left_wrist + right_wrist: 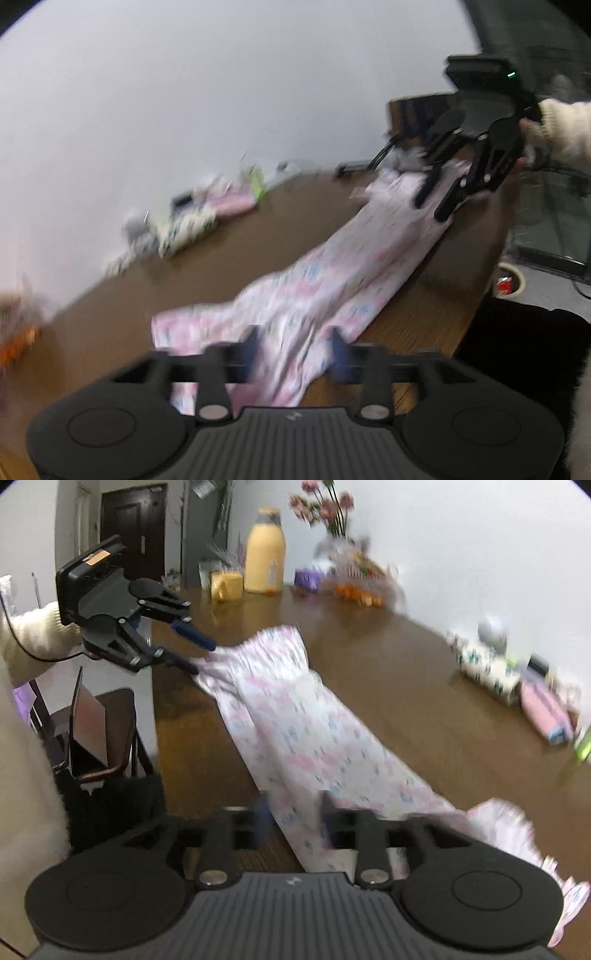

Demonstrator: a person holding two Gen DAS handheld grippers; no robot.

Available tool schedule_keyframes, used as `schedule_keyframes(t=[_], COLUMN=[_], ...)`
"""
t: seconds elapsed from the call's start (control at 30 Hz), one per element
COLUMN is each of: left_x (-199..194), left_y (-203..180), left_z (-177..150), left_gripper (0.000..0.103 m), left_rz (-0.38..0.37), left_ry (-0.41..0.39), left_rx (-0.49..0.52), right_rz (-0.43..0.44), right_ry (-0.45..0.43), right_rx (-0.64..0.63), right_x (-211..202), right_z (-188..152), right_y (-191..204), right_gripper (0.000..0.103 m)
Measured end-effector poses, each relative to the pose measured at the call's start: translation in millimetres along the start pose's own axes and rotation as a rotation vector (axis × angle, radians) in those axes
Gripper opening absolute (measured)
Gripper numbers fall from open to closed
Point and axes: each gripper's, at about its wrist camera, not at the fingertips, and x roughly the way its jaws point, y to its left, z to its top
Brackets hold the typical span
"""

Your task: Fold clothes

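Left to right: your left tongs (pixel 192 653) stand spread at the gathered end of the pink printed garment (pixel 295 734), tips at its edge, nothing pinched. The garment runs as one long strip along the bench (pixel 388 672) from there to your right tongs (pixel 437 201), also spread and empty, just above the far end. Expect thin, light, limp cloth that sags and slides on the wood. Take hold at the corners of each end, nearest each pair of tips, pinching both layers.

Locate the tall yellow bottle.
Right wrist view, top centre: the tall yellow bottle stands at the brown wooden table's far end, beside pink flowers.
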Motion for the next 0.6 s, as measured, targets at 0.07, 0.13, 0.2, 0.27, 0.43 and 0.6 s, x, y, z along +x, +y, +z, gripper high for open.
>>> schedule_keyframes(t=[0.07, 0.13, 0.2, 0.27, 0.43, 0.6], left_x=[3, 22, 45, 65, 67, 41], left_y=[1, 6, 9, 12, 23, 6], left_z=[7, 10, 10, 7, 1, 3], left_gripper=[0.066, 0.066, 0.058, 0.052, 0.006, 0.003], left_rz=[-0.031, -0.065, -0.083, -0.101, -0.109, 0.029], left_ry=[-0.038, -0.011, 0.047, 0.113, 0.113, 0.029], left_rx=[0.056, 0.093, 0.125, 0.14, 0.093, 0.221], right_rz=[-0.022, -0.043, -0.069, -0.082, -0.101, -0.135], right_ry=[-0.014, -0.014, -0.006, 0.013, 0.011, 0.005], right_rx=[-0.02, -0.027, -0.029, -0.019, -0.01, -0.041], right_x=[1, 11, 26, 40, 54, 46], right_z=[6, 11, 13, 10, 0, -8], right_y=[5, 6, 7, 5, 1, 12], right_gripper=[0.043, 0.043, 0.042, 0.039, 0.006, 0.0])
